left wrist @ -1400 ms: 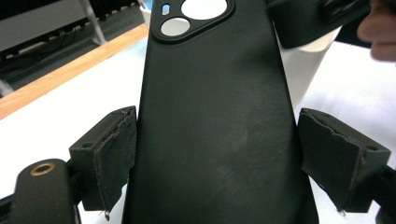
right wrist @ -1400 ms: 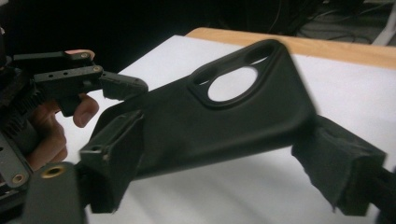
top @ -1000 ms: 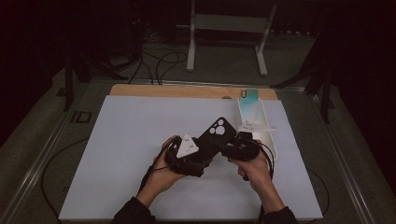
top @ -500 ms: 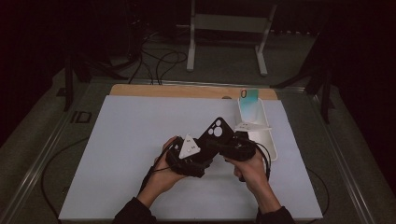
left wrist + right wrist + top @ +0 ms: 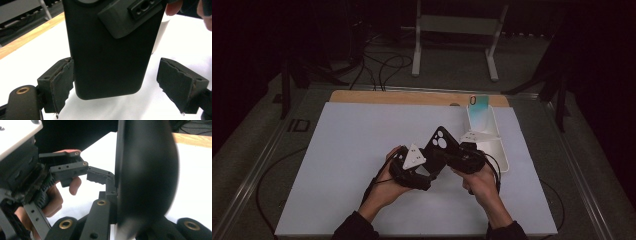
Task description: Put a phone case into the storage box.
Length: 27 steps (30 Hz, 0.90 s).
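Above table [image 5: 337,165], tools [image 5: 447,160] around phone [image 5: 439,142]

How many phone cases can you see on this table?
2. A black phone case is held up between the two hand-held grippers near the table's middle. A pale teal one stands at the far end of the white tray. Others may be hidden behind the hands.

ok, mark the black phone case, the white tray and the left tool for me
black phone case [image 5: 110,55], left gripper view, on its flat back.
white tray [image 5: 494,145], high view, on its right wall.
left tool [image 5: 125,87], left gripper view, midway between its two open pads.
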Each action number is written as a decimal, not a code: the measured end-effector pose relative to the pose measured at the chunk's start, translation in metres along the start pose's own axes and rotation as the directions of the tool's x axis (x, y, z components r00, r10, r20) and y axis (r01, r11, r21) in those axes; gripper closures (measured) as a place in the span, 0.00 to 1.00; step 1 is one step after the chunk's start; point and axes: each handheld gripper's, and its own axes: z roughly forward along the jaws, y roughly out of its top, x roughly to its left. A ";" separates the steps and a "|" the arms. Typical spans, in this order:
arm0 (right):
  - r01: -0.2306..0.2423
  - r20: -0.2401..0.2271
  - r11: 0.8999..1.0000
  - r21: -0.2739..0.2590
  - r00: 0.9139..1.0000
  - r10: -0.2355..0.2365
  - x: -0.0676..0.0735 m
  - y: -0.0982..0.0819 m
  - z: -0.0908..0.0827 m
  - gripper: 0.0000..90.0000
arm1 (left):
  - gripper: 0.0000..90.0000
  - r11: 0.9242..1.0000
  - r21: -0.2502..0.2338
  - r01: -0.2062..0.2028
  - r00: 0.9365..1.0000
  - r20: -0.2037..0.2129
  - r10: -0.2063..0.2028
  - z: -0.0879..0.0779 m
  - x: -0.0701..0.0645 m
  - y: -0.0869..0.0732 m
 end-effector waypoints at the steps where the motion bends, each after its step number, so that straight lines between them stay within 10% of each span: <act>1: 0.005 0.003 1.000 0.000 1.000 -0.005 0.000 0.001 0.000 0.97 | 0.17 1.000 0.002 0.009 1.000 0.009 -0.009 -0.001 0.002 0.000; 11: 0.057 -0.029 0.998 -0.007 0.998 -0.057 0.001 0.001 -0.009 0.97 | 0.10 0.998 0.017 0.068 0.995 0.075 -0.069 -0.006 0.016 -0.005; 27: 0.164 -0.176 0.986 -0.033 0.970 -0.167 0.015 0.001 -0.013 0.97 | 0.17 0.998 0.012 0.055 0.967 0.250 -0.056 -0.006 0.015 -0.008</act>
